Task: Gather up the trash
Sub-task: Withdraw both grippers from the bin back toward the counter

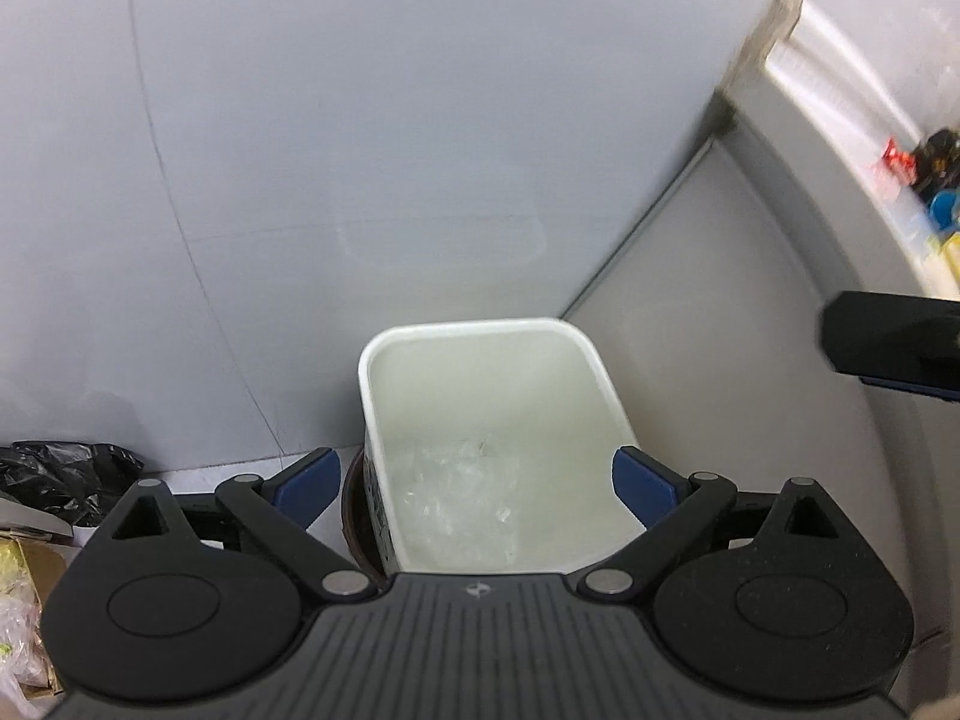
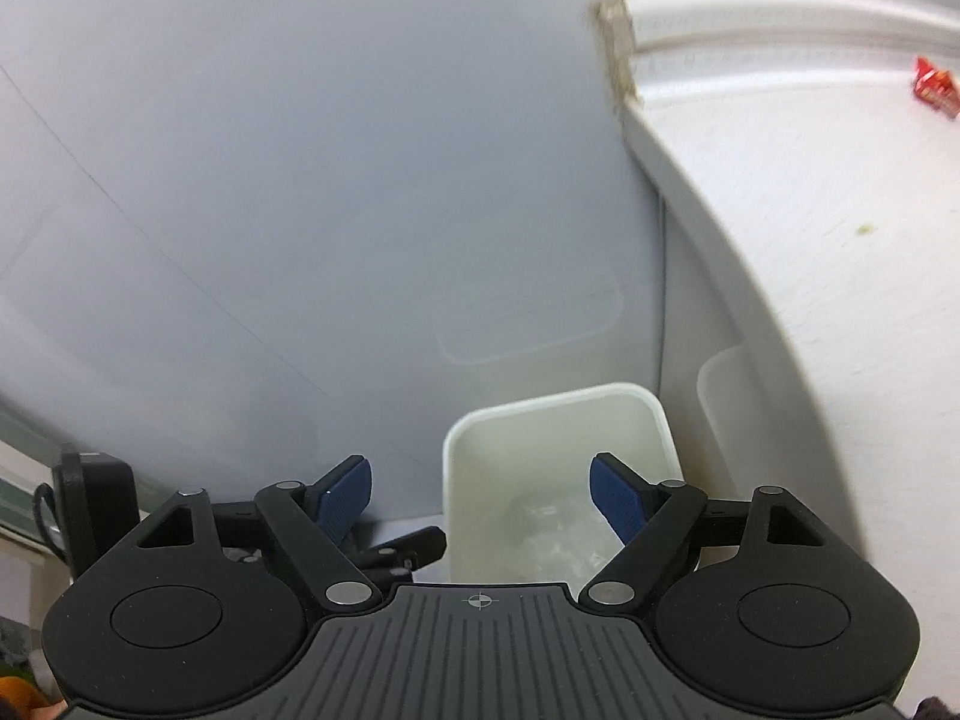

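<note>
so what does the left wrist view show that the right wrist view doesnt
Only the left wrist view: a black bag on the floor at lower left, and blue and dark items on the white table.
Only the right wrist view: a black box at far left.
Both: the white bin holding clear plastic, a red wrapper, and open jaws holding nothing.

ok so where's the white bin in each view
Left wrist view: the white bin sits low in the centre, between the open tips of the left tool.
Right wrist view: the white bin is low and right of centre, behind the right tip of the right tool.
Shared landmark: the red wrapper on the white counter.
</note>
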`<state>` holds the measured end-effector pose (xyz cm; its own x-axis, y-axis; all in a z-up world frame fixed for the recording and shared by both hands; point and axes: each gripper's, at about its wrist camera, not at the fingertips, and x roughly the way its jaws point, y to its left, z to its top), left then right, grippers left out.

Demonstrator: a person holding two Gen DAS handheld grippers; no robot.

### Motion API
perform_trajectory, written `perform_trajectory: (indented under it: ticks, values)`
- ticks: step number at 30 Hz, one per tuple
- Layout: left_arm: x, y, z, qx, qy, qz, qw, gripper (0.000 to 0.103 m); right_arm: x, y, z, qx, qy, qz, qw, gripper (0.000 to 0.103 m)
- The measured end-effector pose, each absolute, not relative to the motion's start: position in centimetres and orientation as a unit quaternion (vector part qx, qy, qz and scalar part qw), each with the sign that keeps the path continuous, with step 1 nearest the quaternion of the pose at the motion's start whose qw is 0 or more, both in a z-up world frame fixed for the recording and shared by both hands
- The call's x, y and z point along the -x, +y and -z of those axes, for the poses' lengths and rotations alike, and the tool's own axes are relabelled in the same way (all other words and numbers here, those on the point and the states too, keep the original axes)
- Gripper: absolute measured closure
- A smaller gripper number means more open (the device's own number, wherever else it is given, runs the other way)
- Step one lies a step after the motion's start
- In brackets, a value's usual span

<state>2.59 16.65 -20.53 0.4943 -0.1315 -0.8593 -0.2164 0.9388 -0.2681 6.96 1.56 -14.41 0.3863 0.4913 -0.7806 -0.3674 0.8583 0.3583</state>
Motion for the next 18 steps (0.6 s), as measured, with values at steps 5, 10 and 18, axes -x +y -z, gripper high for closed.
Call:
perform_trajectory:
  ticks: [5,10,18]
  values:
    - [-1.6,16.2,17.9,0.173,0.489,-0.033,0.854,0.004,-5.8,-0.7,10.9,-0.081,0.467,-0.268,0.839,0.018]
    - [-1.0,15.1,15.4,0.160,0.479,-0.032,0.863,0.003,-4.6,-3.0,8.0,-0.082,0.442,-0.267,0.852,0.016]
    - [-0.5,14.1,11.4,0.175,0.464,-0.030,0.868,0.002,-3.5,-7.1,4.7,-0.072,0.402,-0.245,0.879,0.014]
